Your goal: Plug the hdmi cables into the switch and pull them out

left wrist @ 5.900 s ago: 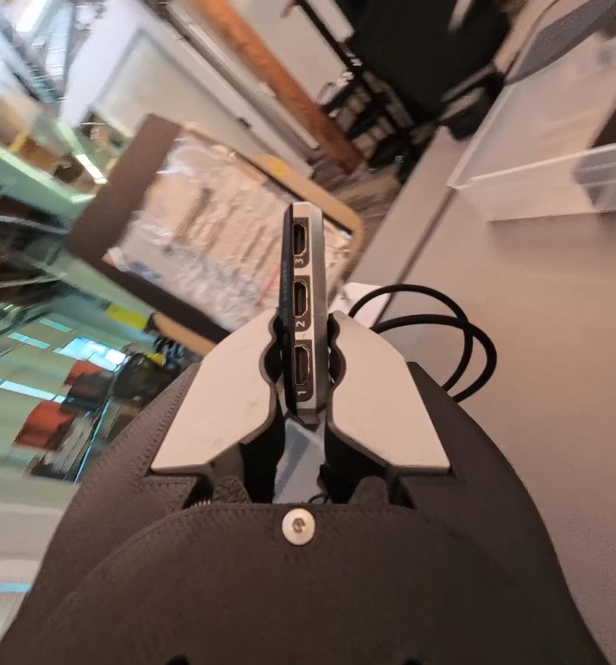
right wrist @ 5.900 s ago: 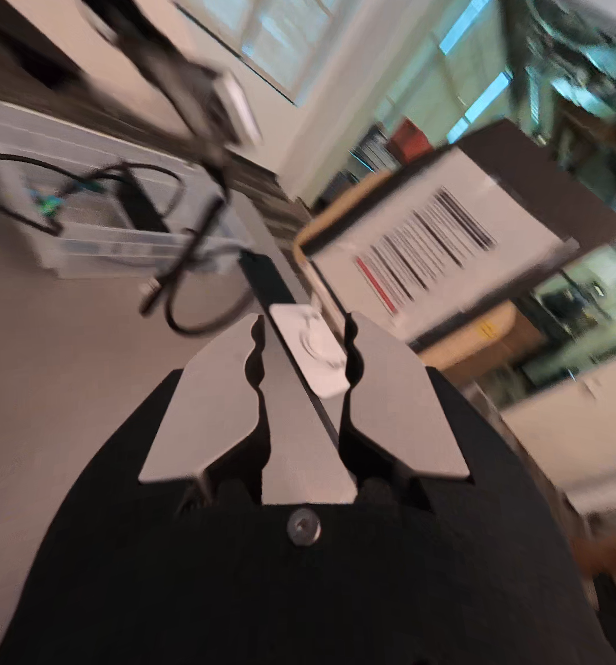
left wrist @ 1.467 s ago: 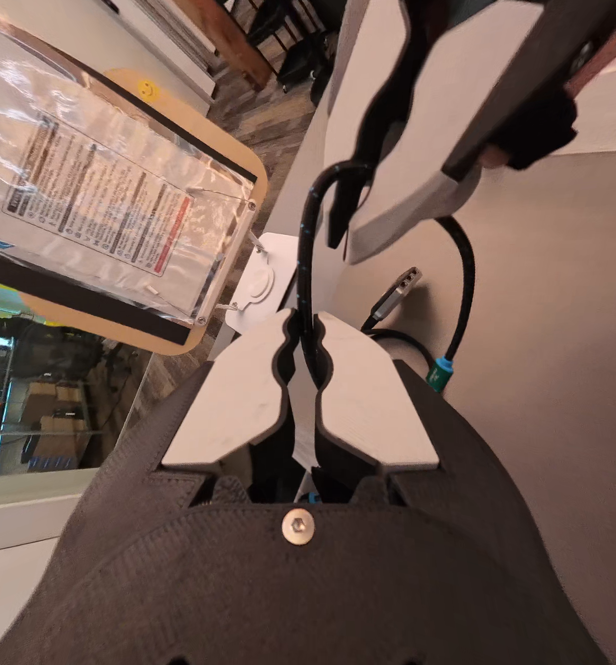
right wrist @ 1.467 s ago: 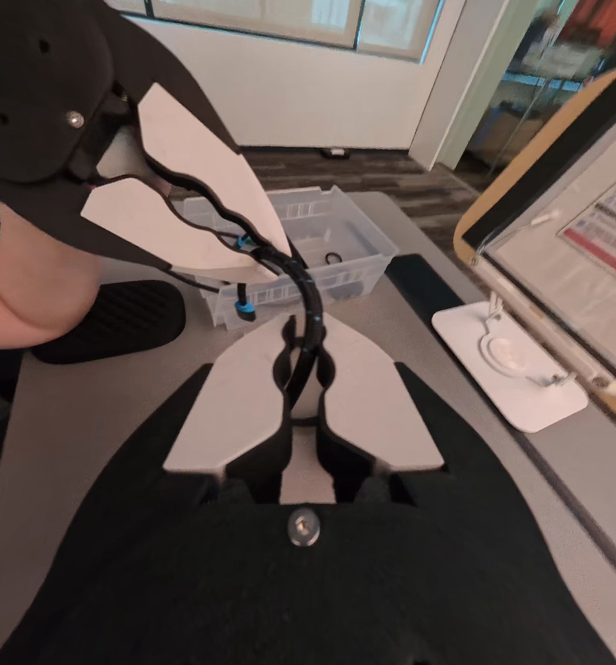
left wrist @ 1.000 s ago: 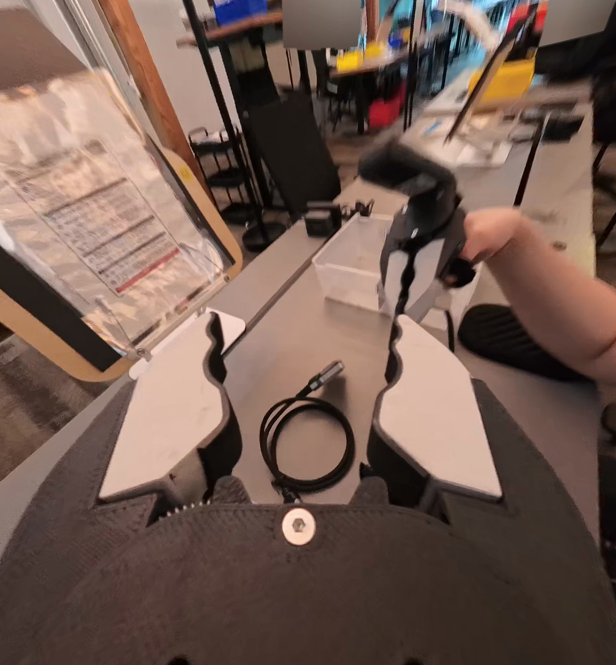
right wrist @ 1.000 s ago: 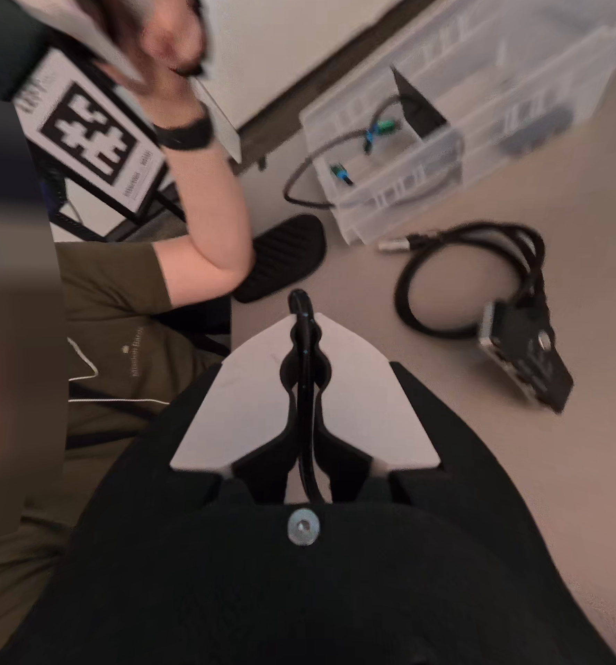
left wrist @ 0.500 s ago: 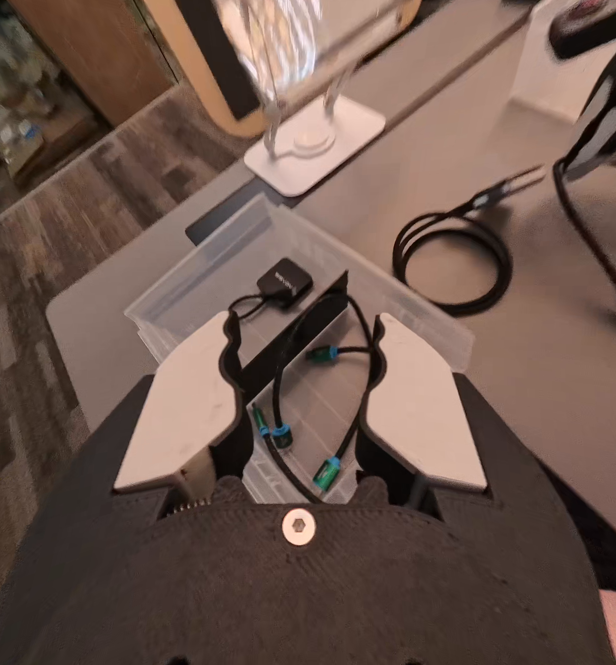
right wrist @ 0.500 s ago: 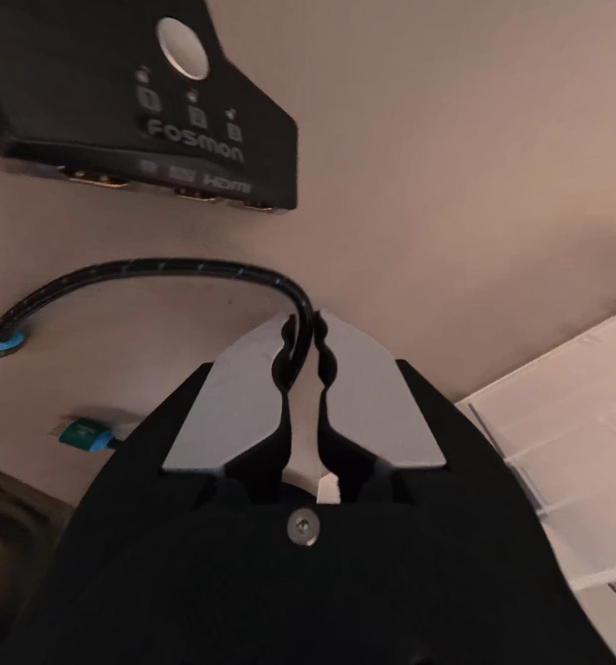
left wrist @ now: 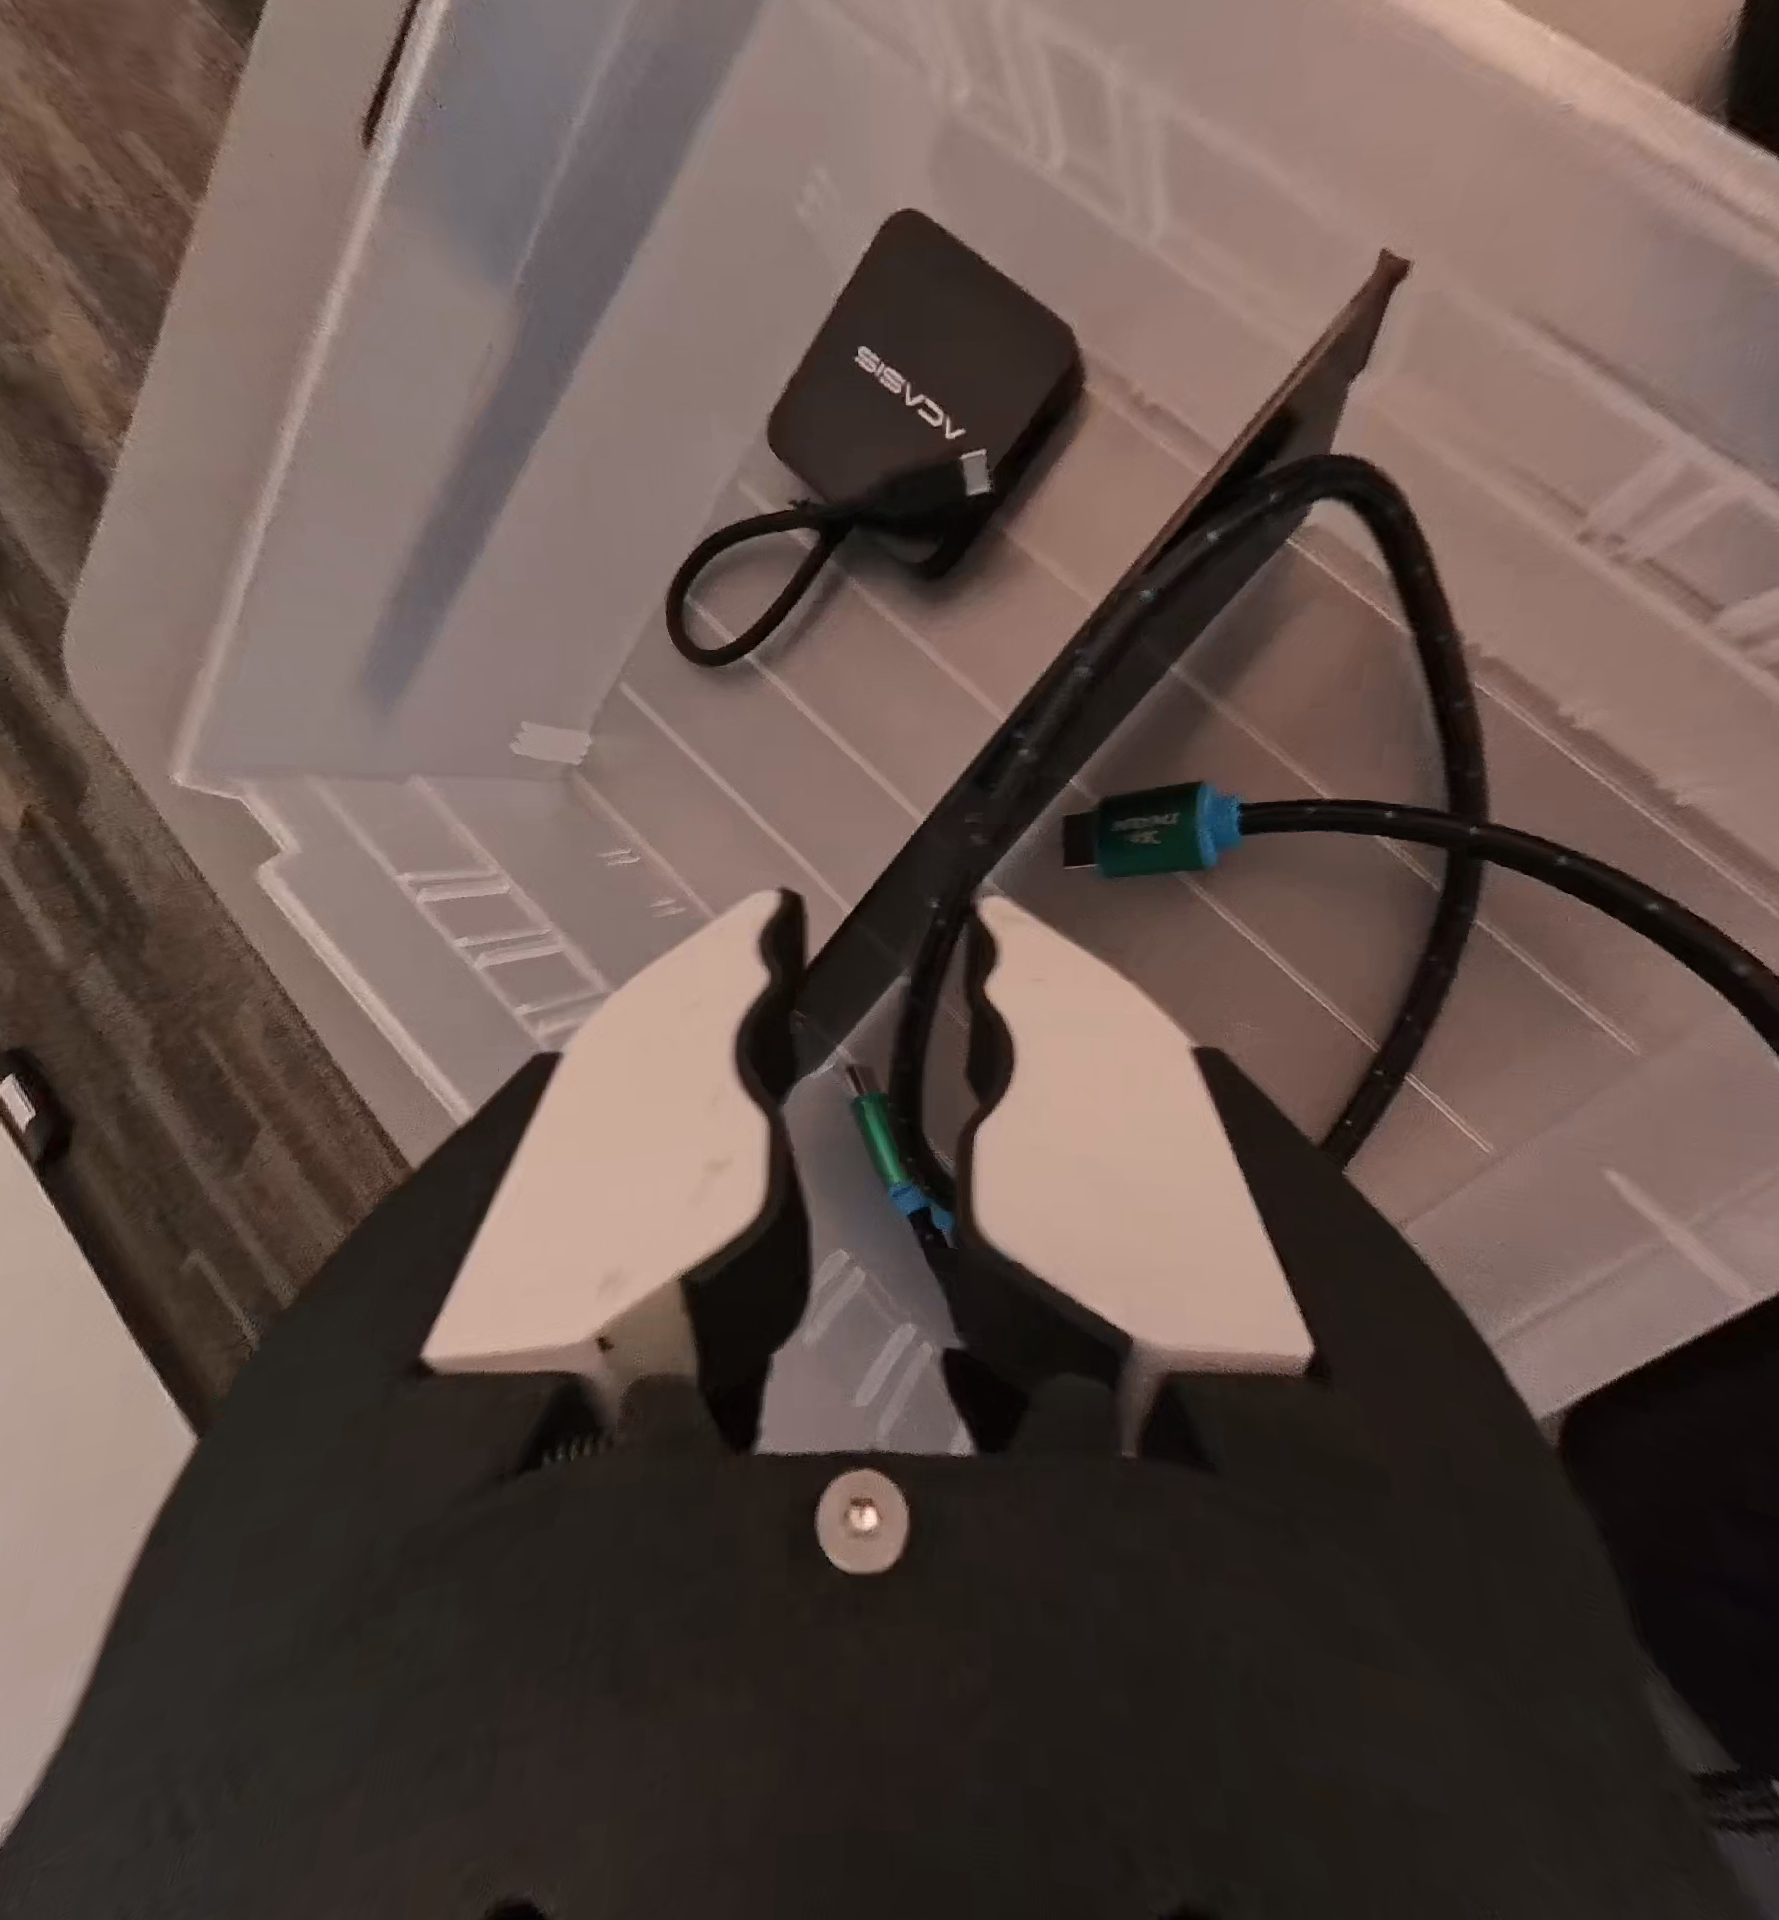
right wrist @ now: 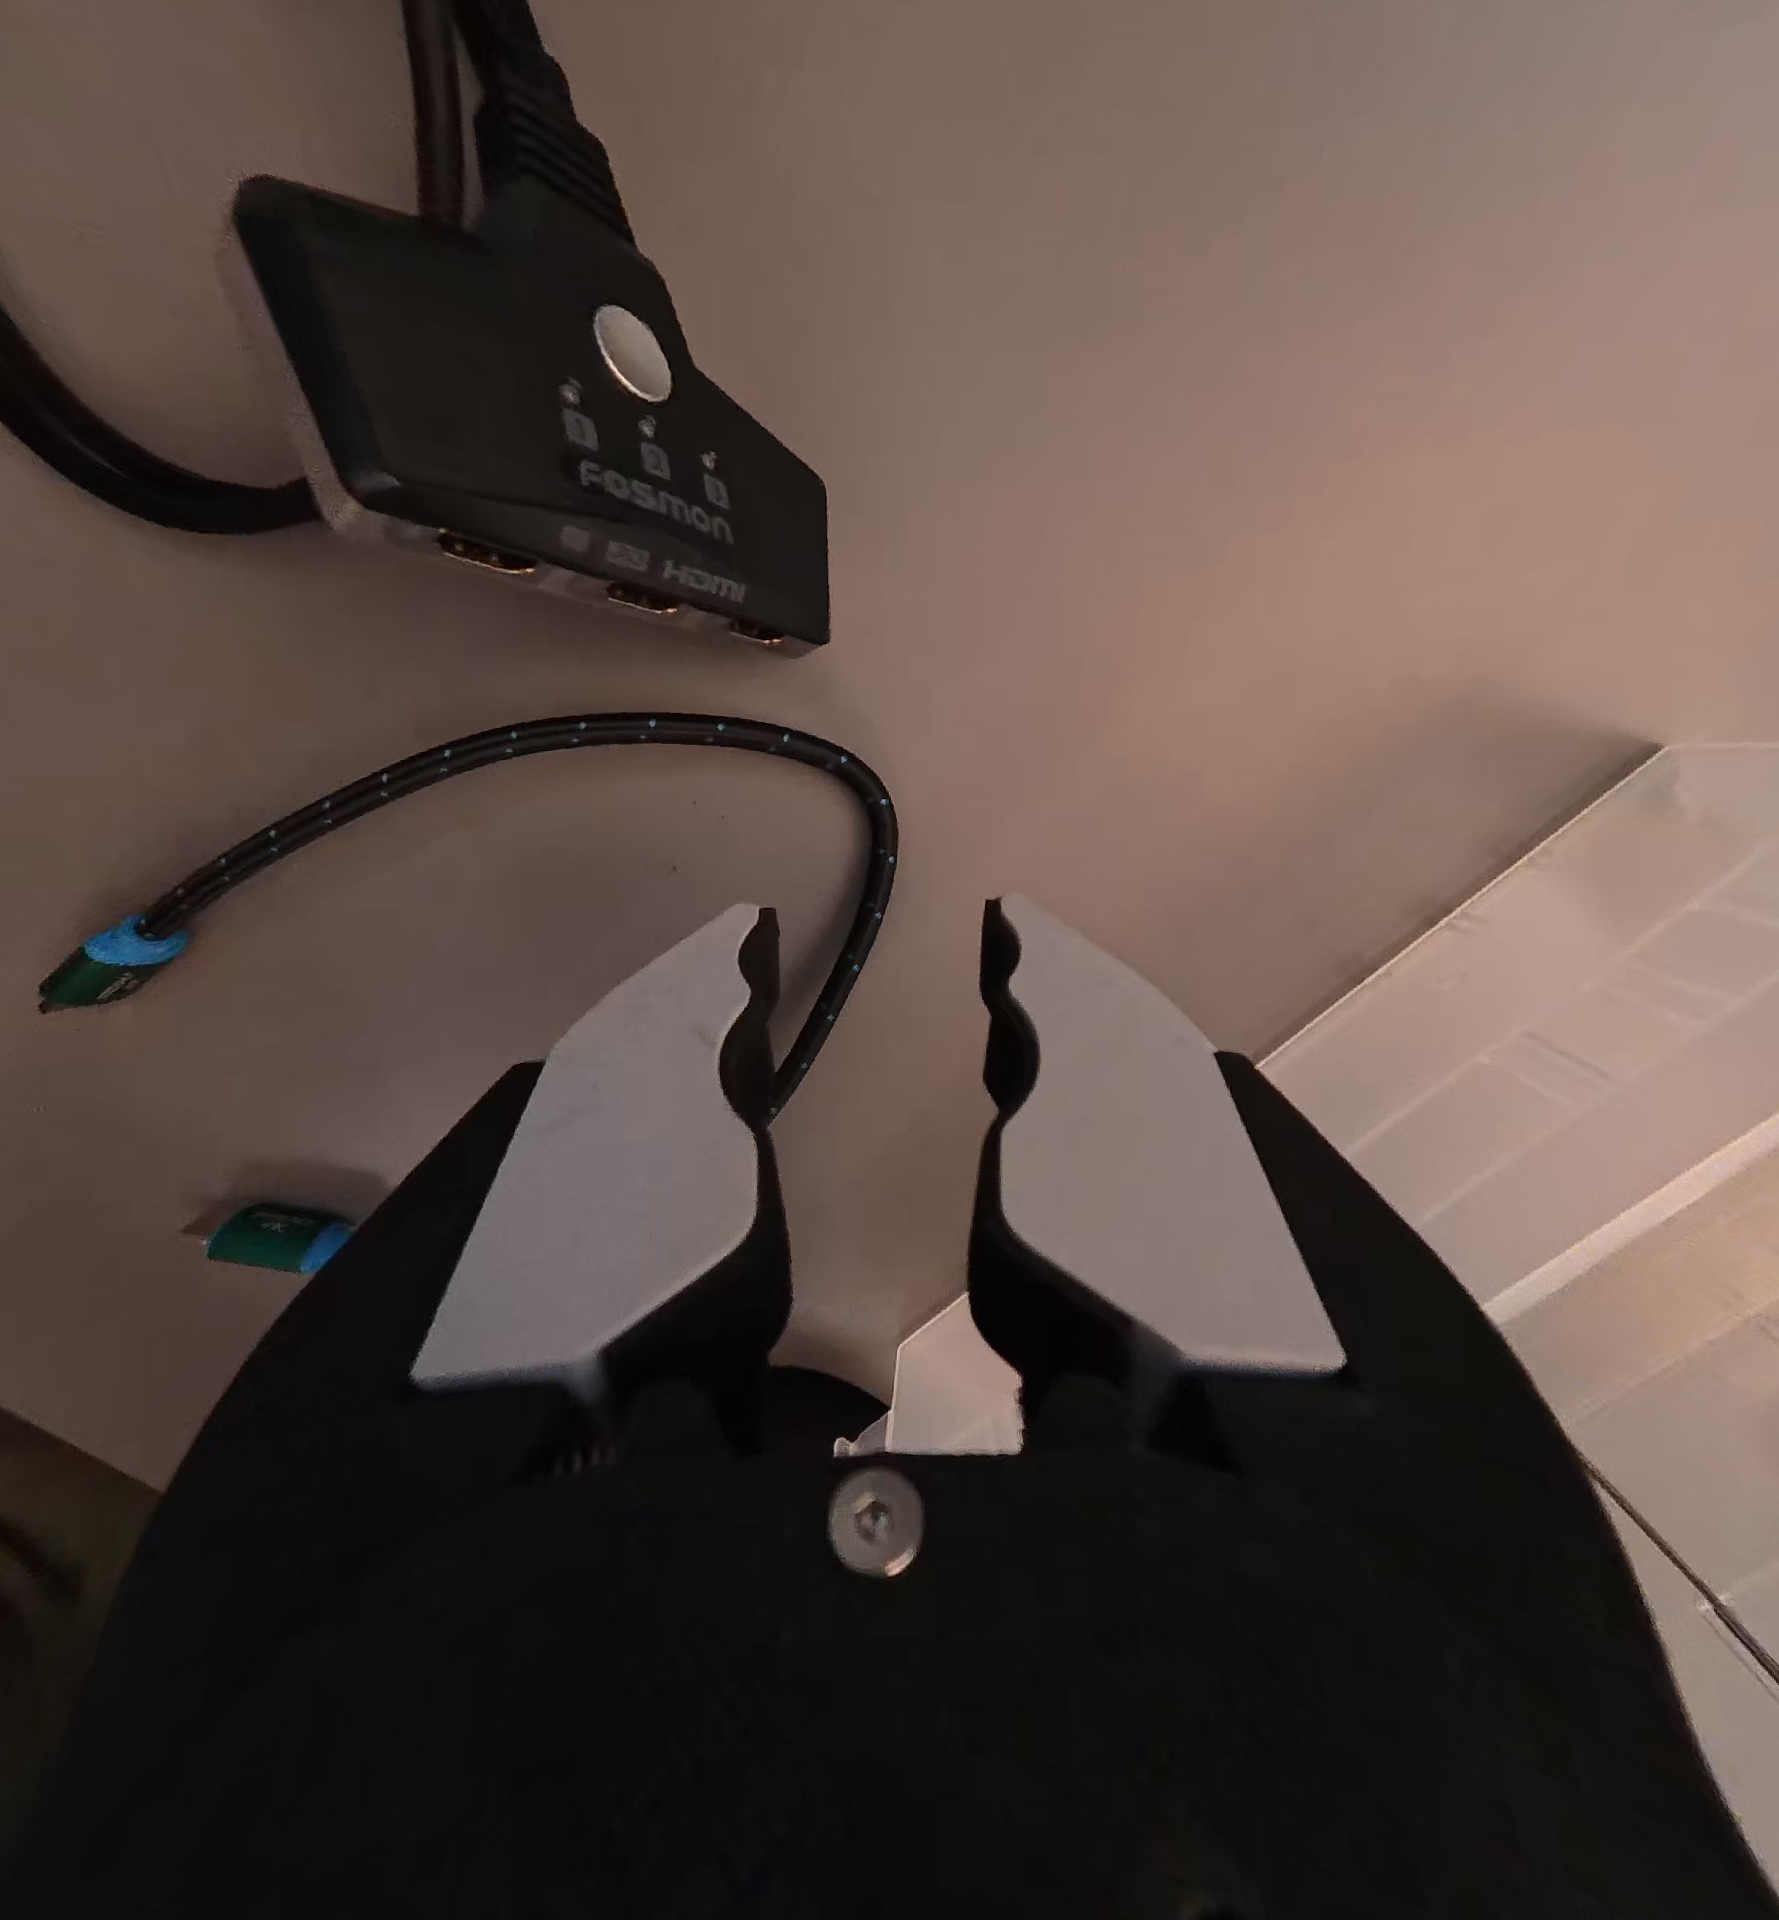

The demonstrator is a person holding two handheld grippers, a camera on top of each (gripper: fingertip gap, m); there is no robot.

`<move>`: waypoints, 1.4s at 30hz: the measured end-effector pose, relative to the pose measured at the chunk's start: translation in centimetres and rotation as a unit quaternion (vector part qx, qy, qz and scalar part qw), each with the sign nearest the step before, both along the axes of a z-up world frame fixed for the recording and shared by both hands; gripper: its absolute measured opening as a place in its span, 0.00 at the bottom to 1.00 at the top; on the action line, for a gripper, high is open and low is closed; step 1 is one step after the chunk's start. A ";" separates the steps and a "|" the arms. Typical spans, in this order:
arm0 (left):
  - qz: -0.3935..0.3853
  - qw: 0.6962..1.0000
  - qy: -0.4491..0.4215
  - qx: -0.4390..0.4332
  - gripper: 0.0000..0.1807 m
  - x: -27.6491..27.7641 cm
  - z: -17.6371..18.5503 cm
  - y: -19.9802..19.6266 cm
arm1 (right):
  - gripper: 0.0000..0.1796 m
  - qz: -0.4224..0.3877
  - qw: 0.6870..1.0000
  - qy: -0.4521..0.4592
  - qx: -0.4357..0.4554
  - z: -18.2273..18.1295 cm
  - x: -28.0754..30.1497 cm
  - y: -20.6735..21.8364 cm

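In the right wrist view the black HDMI switch [right wrist: 511,416] lies flat on the grey table [right wrist: 1280,416], its three empty ports facing me. A black braided HDMI cable [right wrist: 656,732] lies loose just in front of it, with one green plug [right wrist: 106,971] at the left and the other green plug [right wrist: 272,1242] nearer me. My right gripper [right wrist: 880,925] is open above that cable, holding nothing. My left gripper [left wrist: 880,935] is open inside a clear plastic bin [left wrist: 365,436]. A second braided cable [left wrist: 1425,644] lies there, its run passing between the open fingers, with two green plugs [left wrist: 1155,831] [left wrist: 885,1153].
A black upright divider [left wrist: 1072,707] splits the bin. A small square black hub [left wrist: 926,384] with a short cord lies beyond the divider. The switch's own black lead [right wrist: 490,83] loops off to the left. The bin's corner [right wrist: 1487,1039] stands right of my right gripper.
My right gripper has opened and let go of the braided cable, which now lies on the table. My left gripper has dropped lower into the bin, close over the second cable.
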State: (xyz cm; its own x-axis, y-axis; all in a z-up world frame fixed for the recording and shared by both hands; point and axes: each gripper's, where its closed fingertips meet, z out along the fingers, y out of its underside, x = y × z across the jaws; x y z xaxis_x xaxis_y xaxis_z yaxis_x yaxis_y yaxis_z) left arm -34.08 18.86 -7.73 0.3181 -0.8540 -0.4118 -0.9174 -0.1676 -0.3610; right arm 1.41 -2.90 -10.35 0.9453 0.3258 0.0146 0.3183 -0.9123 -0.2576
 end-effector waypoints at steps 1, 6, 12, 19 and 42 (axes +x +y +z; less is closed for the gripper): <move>0.011 1.000 0.001 0.013 0.15 -0.3 0.6 0.3 | 0.21 0.001 1.000 0.000 0.002 0.1 -0.1 0.0; 0.028 0.989 -0.107 0.094 0.03 0.3 7.1 0.5 | 0.21 0.008 1.000 -0.002 0.015 0.7 -0.1 0.2; 0.043 0.955 -0.181 0.231 0.03 0.3 14.7 -0.5 | 0.21 0.008 1.000 -0.004 0.027 1.3 0.1 0.2; 0.019 0.928 -0.225 0.296 0.03 3.2 19.5 -3.6 | 0.18 0.014 0.995 0.000 0.095 4.0 -0.6 1.3; -0.311 0.913 -0.117 0.238 0.03 22.2 12.6 -19.9 | 0.21 0.260 0.857 0.068 0.441 17.2 -12.8 -0.2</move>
State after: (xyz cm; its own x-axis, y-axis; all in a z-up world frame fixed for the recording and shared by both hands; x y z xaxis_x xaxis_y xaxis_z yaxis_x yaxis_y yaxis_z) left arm -11.86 -1.03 4.85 -0.0404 -0.6415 -0.7661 -0.6702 0.5860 -0.4554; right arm -11.44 -3.08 6.83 0.6888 0.6221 0.3722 0.5343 -0.0886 -0.8407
